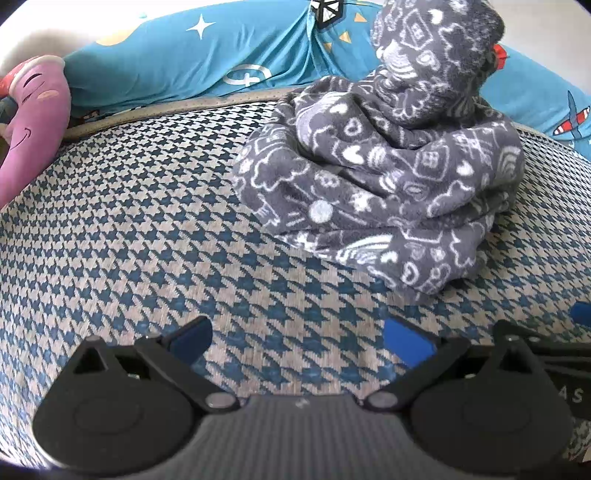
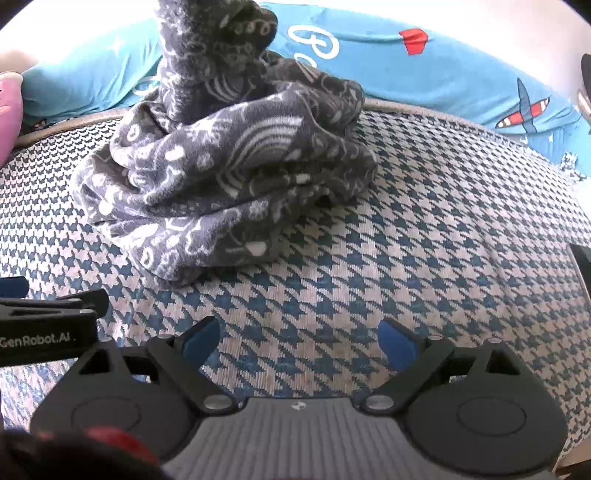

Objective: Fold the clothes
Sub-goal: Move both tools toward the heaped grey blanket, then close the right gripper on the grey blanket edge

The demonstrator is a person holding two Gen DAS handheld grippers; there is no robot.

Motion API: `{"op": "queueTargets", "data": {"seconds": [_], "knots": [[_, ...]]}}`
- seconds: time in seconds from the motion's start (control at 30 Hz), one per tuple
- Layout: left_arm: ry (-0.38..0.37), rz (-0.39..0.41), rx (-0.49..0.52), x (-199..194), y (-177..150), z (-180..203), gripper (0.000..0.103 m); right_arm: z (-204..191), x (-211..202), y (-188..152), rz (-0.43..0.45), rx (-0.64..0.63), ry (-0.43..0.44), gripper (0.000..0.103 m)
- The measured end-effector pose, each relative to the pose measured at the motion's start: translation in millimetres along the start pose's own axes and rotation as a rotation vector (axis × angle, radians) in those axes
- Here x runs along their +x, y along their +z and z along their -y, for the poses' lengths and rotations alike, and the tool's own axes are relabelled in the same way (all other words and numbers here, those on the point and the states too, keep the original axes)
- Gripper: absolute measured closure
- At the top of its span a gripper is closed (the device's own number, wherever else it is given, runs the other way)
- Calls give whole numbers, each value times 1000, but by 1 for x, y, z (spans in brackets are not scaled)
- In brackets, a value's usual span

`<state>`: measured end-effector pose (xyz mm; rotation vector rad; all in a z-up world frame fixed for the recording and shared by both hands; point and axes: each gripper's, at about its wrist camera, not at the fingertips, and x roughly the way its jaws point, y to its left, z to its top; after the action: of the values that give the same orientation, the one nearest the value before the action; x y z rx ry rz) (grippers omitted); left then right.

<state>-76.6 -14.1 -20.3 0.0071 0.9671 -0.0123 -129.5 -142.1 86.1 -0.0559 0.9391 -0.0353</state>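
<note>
Plainly, both tools, left tool (image 1: 297, 338) and right tool (image 2: 299, 339), hung agape and empty near the crumpled grey fleece garment (image 1: 376, 184). Best to find a hem or corner each, then spread it flat on the houndstooth bed (image 1: 129, 221).

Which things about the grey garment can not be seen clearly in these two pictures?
- Grey patterned garment: its kind is unclear in both views, since it lies bunched.
- Its top: cut off by the upper edge in the right wrist view.
- Its underside: hidden against the houndstooth cover.

Crumpled grey fleece garment (image 1: 376, 177) on houndstooth bedcover (image 1: 147, 221)
</note>
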Motion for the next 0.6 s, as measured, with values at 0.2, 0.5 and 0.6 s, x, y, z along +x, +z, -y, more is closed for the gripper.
{"op": "queueTargets", "data": {"seconds": [0.2, 0.5, 0.6], "knots": [[50, 32, -17, -5, 6, -7, 0, 38, 43, -5, -17, 24, 7, 17], [47, 31, -17, -6, 11, -16, 0, 39, 60, -7, -75, 26, 73, 39], [54, 24, -21, -3, 9, -23, 0, 33, 63, -10, -94, 6, 87, 49]]}}
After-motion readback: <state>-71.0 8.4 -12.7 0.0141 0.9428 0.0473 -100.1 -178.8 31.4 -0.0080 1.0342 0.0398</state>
